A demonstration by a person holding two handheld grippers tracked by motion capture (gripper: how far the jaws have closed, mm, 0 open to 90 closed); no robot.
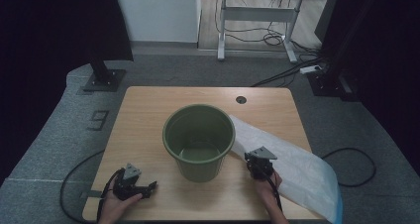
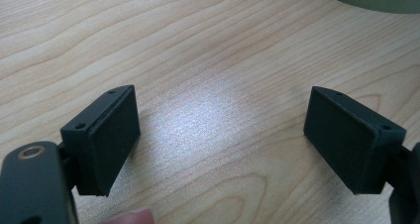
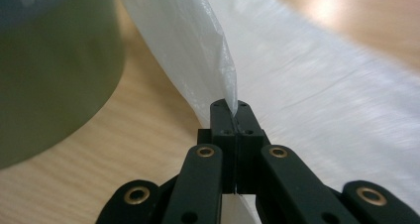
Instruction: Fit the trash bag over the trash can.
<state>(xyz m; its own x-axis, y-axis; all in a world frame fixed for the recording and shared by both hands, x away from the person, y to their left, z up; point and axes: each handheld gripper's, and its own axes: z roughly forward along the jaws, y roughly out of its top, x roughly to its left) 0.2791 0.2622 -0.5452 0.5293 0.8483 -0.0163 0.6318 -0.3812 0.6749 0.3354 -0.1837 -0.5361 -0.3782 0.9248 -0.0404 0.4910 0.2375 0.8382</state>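
We held the right tongs just right of the bucket, near the front of the desk, with our right hand coming in from the bottom edge and the forearm running almost straight up the high view. These tongs pointed away from us, roughly level, their jaws pressed together on a corner of the bag. In the right gripper view the right tongs pinched a fold of the thin white bag, which rose from the tips in a peak, while the green wall of the bucket stood close at the left. The rest of the bag lay flat on the desk, its long axis running diagonally from beside the bucket's rim toward the front right corner, where its far end hung over the edge. Our left hand rested at the front left of the desk, well apart from the bucket, with the left tongs pointing right along the front edge. In the left gripper view the left tongs stood spread wide over bare wood, holding nothing.
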